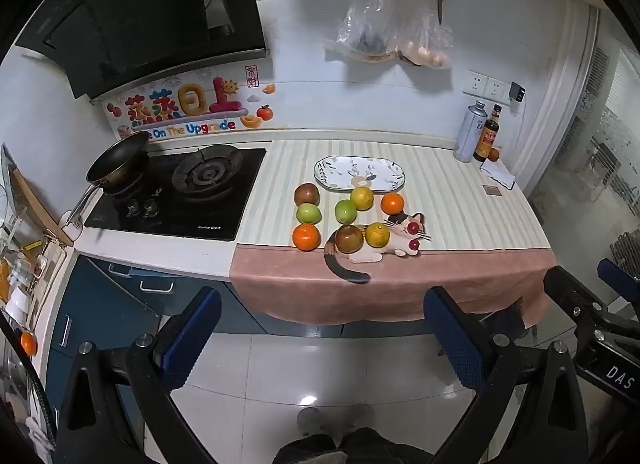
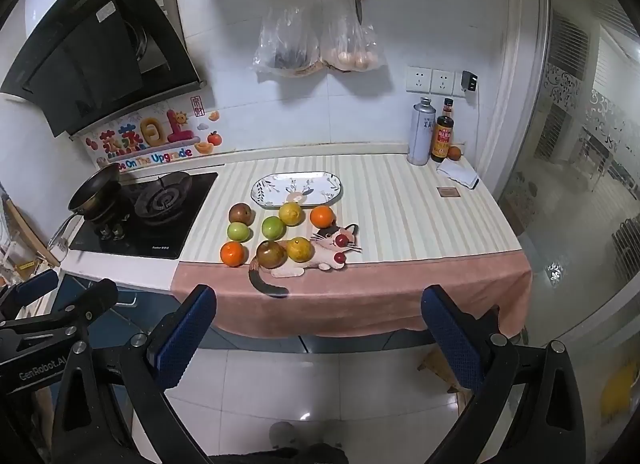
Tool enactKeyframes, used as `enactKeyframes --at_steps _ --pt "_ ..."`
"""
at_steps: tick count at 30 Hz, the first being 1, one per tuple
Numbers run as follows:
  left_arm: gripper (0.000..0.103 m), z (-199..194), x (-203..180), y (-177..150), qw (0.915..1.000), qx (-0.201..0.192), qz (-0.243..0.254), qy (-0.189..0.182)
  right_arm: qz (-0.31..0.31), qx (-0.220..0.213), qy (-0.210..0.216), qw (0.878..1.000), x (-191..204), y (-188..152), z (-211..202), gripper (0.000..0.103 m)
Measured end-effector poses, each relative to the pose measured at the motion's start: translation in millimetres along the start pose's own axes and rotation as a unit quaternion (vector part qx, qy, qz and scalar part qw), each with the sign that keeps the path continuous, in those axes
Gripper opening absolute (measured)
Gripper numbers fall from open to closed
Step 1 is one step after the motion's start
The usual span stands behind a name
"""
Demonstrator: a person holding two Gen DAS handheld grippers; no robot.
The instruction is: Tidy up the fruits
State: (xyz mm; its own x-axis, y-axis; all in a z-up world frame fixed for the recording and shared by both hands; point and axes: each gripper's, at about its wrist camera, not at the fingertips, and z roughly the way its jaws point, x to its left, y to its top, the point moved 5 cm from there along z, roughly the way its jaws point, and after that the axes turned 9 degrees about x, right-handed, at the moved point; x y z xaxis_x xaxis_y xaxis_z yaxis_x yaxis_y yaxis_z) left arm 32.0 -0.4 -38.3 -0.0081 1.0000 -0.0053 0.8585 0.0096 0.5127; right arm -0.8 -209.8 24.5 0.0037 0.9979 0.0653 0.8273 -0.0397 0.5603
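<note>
A: State of each gripper?
B: Left gripper [image 1: 320, 338] and right gripper [image 2: 318, 334]: jaws fully spread, nothing between them, both held off the tabletop [image 2: 420, 204].
A: Fruit location?
B: Eight fruits [image 2: 274, 227] clustered on the striped cloth, just in front of the bare plate [image 2: 260, 188].

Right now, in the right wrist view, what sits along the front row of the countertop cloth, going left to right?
Orange → brownish-green fruit → yellow-green citrus → cat figure's head. The cat's body lies behind and under the two middle fruits, so only its head takes a place in the order.
</note>
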Motion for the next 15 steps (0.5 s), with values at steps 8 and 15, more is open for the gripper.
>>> enactKeyframes --at_steps 8,15 --pt "0.103 -0.8 -0.5 0.5 1.0 -0.003 0.004 -0.005 -0.001 0.002 -0.002 1.0 0.6 -0.2 -1.2 0.103" --pt "0.103 -0.9 1.2 2.5 1.0 -0.003 -0.001 0.002 -0.002 0.003 -0.002 1.0 0.2 -0.5 -0.4 0.103"
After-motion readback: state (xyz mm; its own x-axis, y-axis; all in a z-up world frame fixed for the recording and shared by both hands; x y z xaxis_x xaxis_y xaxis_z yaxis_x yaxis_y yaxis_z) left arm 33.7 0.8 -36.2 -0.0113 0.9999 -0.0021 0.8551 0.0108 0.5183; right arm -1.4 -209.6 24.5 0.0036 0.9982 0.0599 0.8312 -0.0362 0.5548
